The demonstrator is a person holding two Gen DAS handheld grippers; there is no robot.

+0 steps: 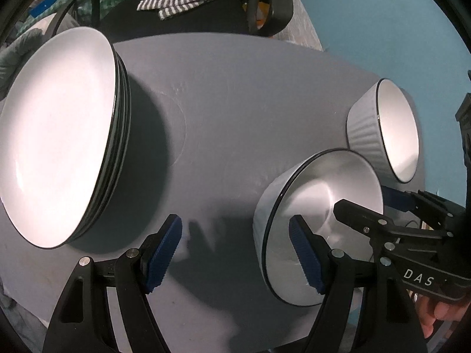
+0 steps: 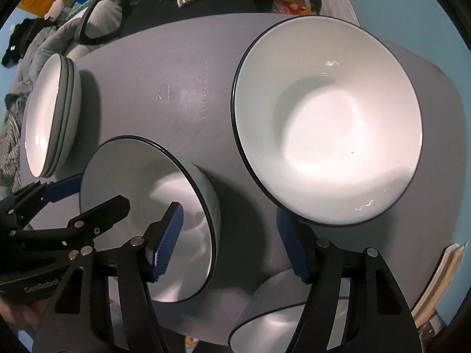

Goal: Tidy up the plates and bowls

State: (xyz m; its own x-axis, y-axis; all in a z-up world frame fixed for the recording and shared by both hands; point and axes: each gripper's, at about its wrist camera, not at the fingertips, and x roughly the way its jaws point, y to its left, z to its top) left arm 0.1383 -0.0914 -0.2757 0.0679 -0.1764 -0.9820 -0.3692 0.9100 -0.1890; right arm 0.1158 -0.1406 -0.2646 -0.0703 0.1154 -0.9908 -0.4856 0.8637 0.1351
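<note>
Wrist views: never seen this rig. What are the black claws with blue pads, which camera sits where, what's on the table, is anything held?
No robot: a person carries two two-finger grippers, each with a fisheye camera looking along its fingers. One picture is from the left gripper, the other from the right gripper. On the grey table: a stack of plates, a big bowl, a middle bowl and a near bowl. Both grippers straddle opposite walls of the middle bowl, jaws open, nothing gripped yet.

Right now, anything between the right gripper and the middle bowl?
Nothing visible. The right gripper already straddles the wall of the middle bowl, jaws open. The left gripper straddles its opposite rim.
</note>
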